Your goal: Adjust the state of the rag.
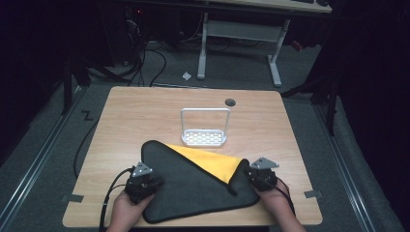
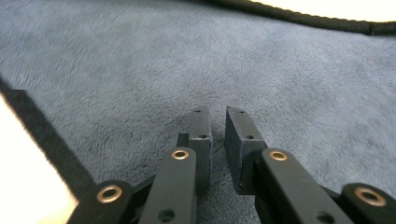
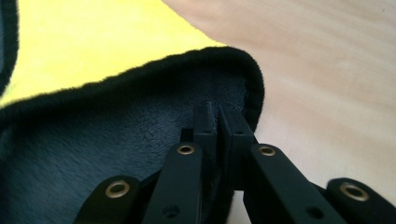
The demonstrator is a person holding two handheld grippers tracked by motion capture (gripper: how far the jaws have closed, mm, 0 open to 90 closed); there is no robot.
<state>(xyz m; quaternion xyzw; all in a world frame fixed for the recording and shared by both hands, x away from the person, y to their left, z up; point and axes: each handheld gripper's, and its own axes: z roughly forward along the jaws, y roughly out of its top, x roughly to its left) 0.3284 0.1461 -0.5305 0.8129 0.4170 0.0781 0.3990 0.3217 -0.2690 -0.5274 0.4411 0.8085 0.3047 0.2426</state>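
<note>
Plainly, the plush dark-grey microfibre cloth [image 1: 193, 186] with a yellow underside lies folded on the near part of the pale wooden table [image 1: 145, 106], its fleecy nap edged in black piping. The right gripper [image 3: 217, 119] pinches the cloth's rounded corner between closed jaws. The left gripper [image 2: 215, 123] rests on the grey pile, jaws slightly parted, grasping nothing. Beyond stands a white perforated wire-handled rack [image 1: 204, 137].

- Cloth [image 1: 193, 186]: dark grey face, yellow underside, black hem.
- Rack [image 1: 204, 137]: white, perforated base.
- Bench [image 1: 145, 111]: light wood grain.
- Right hand-held gripper [image 3: 217, 119]: black, brass rivets.
</note>
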